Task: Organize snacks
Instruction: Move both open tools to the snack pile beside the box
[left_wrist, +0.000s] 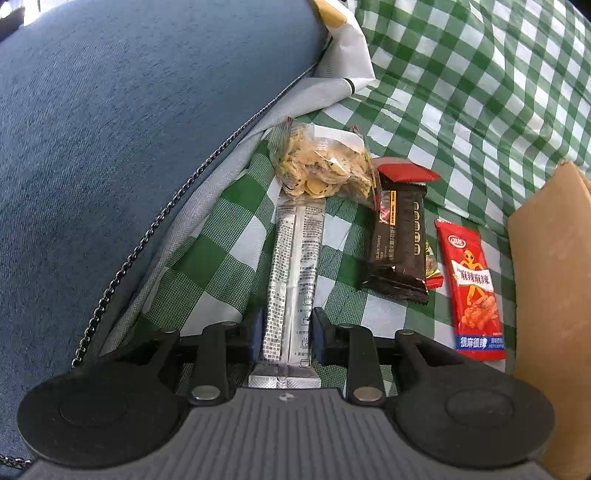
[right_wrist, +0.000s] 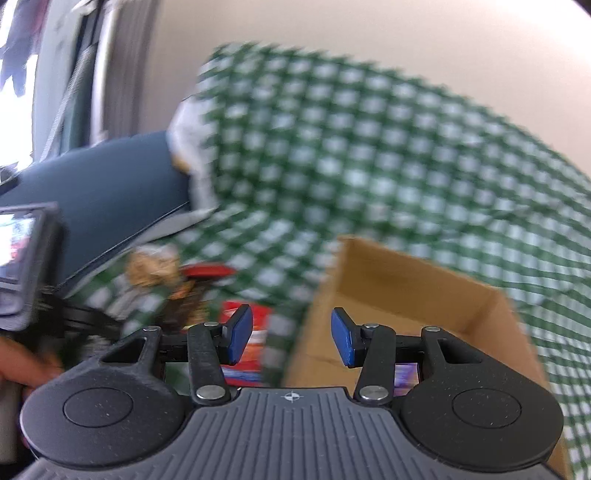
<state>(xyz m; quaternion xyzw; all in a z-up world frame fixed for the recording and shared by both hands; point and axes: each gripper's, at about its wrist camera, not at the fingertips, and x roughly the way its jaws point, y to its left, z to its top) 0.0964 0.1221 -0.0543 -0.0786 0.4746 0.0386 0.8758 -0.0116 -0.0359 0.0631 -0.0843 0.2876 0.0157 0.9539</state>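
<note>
In the left wrist view my left gripper (left_wrist: 287, 332) is shut on a long silver stick packet (left_wrist: 293, 284) that lies lengthwise on the green checked cloth (left_wrist: 461, 92). Beyond it lie a clear bag of nuts (left_wrist: 325, 168), a dark brown bar wrapper (left_wrist: 400, 236) and a red snack packet (left_wrist: 474, 291). In the blurred right wrist view my right gripper (right_wrist: 291, 338) is open and empty, above the near left edge of a cardboard box (right_wrist: 406, 288). The red packet (right_wrist: 245, 343) shows behind its left finger.
A blue fabric cushion (left_wrist: 129, 129) with a chain strap (left_wrist: 155, 225) fills the left. The cardboard box wall (left_wrist: 550, 277) stands at the right. The other gripper's body (right_wrist: 26, 266) and a hand (right_wrist: 22, 365) show at the far left of the right wrist view.
</note>
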